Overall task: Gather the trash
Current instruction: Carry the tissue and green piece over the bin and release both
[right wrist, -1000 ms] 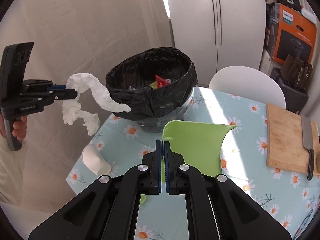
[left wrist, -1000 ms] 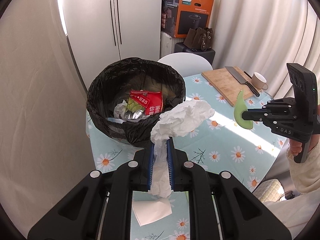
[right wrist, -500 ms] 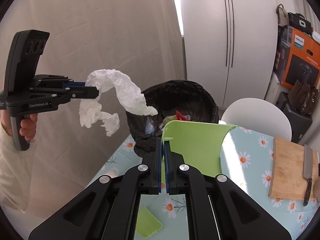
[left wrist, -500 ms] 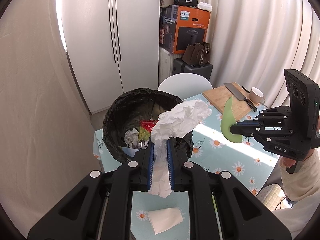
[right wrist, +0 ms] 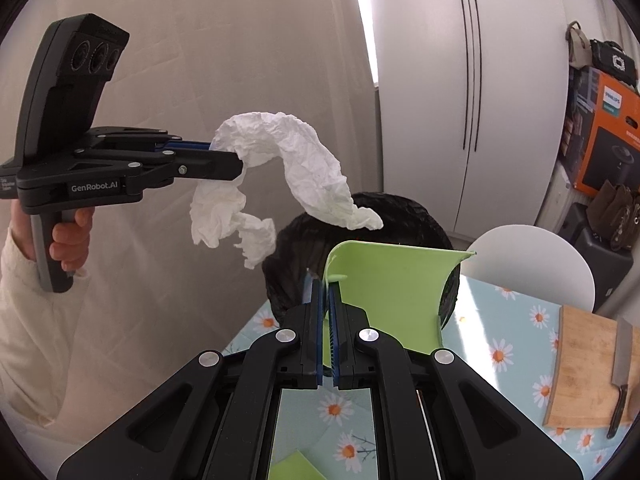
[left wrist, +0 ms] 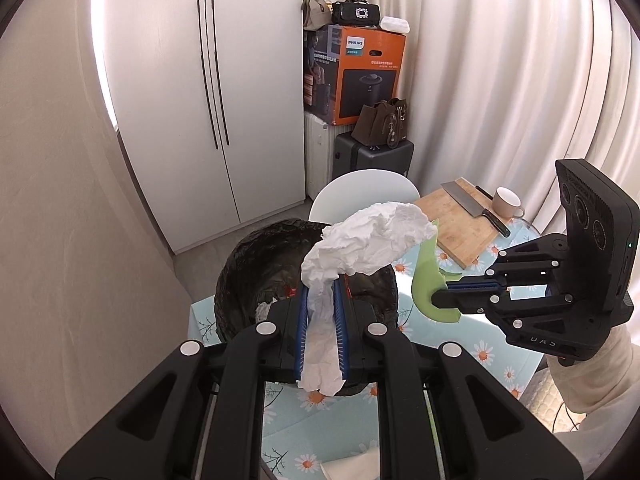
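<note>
Above the black-lined bin (left wrist: pixel 248 264) at twelve o'clock, both claws have risen, the left claw (left wrist: pixel 320 304) clamped on crumpled tissue (left wrist: pixel 368 240), the right claw (right wrist: pixel 325 300) on a green plastic scrap (right wrist: pixel 392 292), ready to drop.

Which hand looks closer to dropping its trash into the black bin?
Probably the left. Its left gripper holds the white tissue right over the bin, while the right gripper holds the green scrap off to the bin's side.

White tissue (left wrist: pixel 360 244), green plastic piece (right wrist: pixel 392 292), black bin bag (left wrist: pixel 256 264). Tablecloth (right wrist: pixel 500 320) is pale blue with white, orange-centred daisies. Orange-and-black box (left wrist: pixel 360 76); blue pads (left wrist: pixel 301 320) on black grippers.
</note>
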`<state>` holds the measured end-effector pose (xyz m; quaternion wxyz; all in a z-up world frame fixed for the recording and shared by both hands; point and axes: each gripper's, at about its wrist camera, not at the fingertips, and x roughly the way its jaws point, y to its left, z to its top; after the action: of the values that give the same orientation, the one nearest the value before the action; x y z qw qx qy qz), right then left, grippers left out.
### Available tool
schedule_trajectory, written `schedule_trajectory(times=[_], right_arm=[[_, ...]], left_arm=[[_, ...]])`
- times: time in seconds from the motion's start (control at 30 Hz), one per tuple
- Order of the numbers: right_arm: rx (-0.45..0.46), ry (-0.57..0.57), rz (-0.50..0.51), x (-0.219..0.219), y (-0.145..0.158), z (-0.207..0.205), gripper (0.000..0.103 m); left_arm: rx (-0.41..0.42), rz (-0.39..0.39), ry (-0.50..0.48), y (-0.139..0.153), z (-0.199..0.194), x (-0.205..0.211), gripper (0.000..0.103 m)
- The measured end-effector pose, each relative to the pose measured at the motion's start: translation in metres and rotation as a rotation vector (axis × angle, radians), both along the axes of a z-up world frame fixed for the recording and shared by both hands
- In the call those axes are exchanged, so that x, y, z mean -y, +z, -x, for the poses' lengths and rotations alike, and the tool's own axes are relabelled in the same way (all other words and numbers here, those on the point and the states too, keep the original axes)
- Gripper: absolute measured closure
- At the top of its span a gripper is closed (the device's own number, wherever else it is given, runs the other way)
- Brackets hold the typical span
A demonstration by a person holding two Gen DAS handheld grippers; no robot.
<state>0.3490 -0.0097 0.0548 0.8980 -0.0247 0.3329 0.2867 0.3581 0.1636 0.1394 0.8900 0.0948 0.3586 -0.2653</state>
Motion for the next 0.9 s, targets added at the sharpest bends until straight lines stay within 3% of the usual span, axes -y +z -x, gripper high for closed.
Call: schedule_trajectory(times=[0.43, 0.9], right_arm=[[-0.088, 0.048, -0.038, -0.030, -0.022, -0.066, 0.098], [-0.271, 0.055, 0.012, -0.048, -0.094, -0.147, 0.097]], left_arm=[[-0.085, 0.031, -0.056, -0.036, -0.072, 0.001, 0.090], [-0.269, -0.005, -0.079, -0.134, -0.135, 0.007, 0.090]])
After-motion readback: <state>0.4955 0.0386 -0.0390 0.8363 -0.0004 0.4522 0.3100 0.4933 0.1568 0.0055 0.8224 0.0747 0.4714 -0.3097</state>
